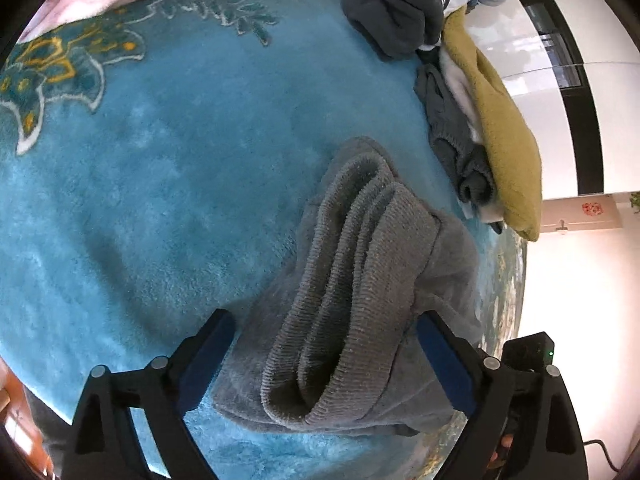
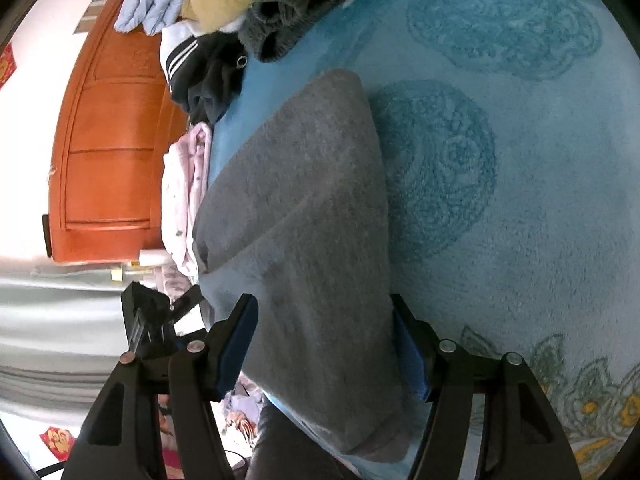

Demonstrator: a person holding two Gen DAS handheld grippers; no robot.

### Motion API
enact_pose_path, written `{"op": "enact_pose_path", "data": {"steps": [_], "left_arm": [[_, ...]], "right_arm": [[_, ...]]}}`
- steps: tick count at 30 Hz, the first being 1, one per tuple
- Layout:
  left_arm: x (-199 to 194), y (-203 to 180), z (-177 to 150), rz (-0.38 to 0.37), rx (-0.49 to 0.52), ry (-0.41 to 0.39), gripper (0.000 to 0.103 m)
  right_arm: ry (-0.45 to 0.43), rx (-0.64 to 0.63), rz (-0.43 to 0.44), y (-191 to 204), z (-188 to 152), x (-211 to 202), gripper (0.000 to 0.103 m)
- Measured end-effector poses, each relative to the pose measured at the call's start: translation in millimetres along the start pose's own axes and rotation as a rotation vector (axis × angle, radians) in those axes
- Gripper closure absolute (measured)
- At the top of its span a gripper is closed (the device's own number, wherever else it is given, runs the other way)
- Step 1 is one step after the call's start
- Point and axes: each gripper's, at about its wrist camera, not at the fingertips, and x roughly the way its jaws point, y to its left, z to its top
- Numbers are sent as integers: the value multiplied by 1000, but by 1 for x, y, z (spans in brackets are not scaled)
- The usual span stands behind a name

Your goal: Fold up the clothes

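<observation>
A grey fleece garment (image 1: pixel 360 260) lies bunched on the blue plush blanket (image 1: pixel 160 200), its ribbed hem (image 1: pixel 332 360) folded in thick ridges. My left gripper (image 1: pixel 326 318) straddles that hem with its jaws wide, and the blue pads (image 1: pixel 208 360) stand at the cloth's sides without squeezing it. In the right wrist view the same garment (image 2: pixel 304 200) runs away as a long smooth fold. My right gripper (image 2: pixel 323 300) stands open around its near end, and the cloth fills the gap between the pads (image 2: pixel 412 356).
A heap of clothes sits beyond: a dark striped garment (image 1: pixel 396 12), a mustard one (image 1: pixel 504 132) and a dark grey one (image 1: pixel 452 136). Pink cloth (image 2: pixel 184 192) lies near the orange wooden cabinet (image 2: pixel 116 140). The bed edge (image 1: pixel 516 280) runs close on the right.
</observation>
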Motion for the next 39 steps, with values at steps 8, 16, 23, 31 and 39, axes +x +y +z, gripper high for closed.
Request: {"op": "enact_pose_path", "data": {"steps": [8,16,23,31,39], "left_arm": [[-8,2,-3,-33,-12,-18,71],[-35,-22,-14,-77,43,-89,77],[-85,-23,2,-135,28,-205,77],[-173,-2,56,-151,-22,-429,77],[-232,53,114,-131,-135,-557,77]], "right_arm": [[-18,-7,-45,8,1,-9,75],[-38,-179,-69,66,14,-32,81],[-12,-346,-79,129,36,-33,81],[93,-595,-43,260,87,22,81],[254,-818,-48,386,138,135,81]]}}
